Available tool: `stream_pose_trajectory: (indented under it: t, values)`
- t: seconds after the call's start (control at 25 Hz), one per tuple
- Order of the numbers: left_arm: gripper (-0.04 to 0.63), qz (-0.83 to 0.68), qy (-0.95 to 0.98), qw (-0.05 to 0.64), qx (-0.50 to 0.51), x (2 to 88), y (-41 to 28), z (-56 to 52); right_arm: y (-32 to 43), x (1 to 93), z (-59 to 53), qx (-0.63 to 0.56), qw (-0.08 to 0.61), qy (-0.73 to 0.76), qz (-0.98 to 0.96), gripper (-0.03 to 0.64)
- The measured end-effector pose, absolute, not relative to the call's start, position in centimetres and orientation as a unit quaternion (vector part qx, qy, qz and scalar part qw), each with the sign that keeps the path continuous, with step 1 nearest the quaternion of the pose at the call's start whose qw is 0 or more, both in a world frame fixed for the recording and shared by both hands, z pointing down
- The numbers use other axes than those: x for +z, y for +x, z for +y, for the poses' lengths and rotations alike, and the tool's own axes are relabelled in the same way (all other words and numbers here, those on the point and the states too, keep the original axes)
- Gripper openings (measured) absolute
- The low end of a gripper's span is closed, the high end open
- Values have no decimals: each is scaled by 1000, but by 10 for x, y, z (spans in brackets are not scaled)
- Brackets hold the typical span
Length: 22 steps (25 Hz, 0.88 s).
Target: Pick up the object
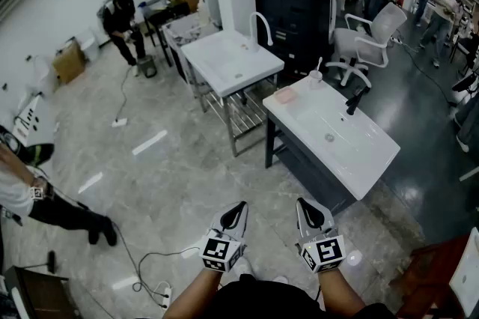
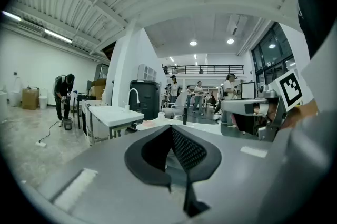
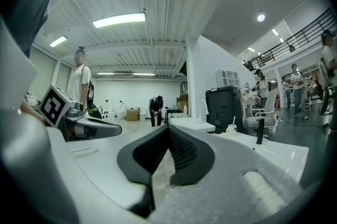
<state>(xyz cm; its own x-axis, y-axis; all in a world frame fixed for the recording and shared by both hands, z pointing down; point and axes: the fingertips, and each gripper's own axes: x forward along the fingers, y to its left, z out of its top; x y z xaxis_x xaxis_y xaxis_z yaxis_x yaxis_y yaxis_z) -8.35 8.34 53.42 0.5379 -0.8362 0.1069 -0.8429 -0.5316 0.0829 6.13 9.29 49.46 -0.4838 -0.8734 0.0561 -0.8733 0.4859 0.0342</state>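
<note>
Right gripper: our white two-jaw right gripper [image 3: 168, 131] fills the foreground, black ribbed pads [image 3: 184, 152] pressed together with nothing between them.
Left edge: we see our left gripper [image 3: 113, 129] alongside, with its black-and-white marker cube [image 3: 52, 105].
Right: a long white rectangular washbasin counter [image 3: 279, 153] carries a black upright tap [image 3: 259, 133] and a white cup [image 3: 230, 128].
Beyond: a smaller white basin stand [image 3: 192, 124] with a white arched tap [image 3: 203, 107] stands beside a tall black cabinet [image 3: 224, 104].
People: a person in dark clothes [image 3: 157, 110] bends over far across the floor, and a person in a white shirt [image 3: 81, 83] stands at left.
Overhead: a long ceiling strip light [image 3: 118, 20] glows.
</note>
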Motion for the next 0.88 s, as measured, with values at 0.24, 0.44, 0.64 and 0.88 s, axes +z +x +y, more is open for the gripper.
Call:
stream_pose_trajectory:
  t: [0.24,0.44,0.64,0.88]
  values:
    - [18,-482,874,60,31,535,-85,82,59,498,93,3,30,507,-862,2]
    - [18,-480,875,60,34,536,-90,76,52,500,86,5,35,508,-861,2]
    - [18,-476,876,62,34,539,-104,65,41,503,74,17,29,510,-860,3]
    - [18,-469,880,62,35,541,-129,49,17,506,58,20,31,516,-856,3]
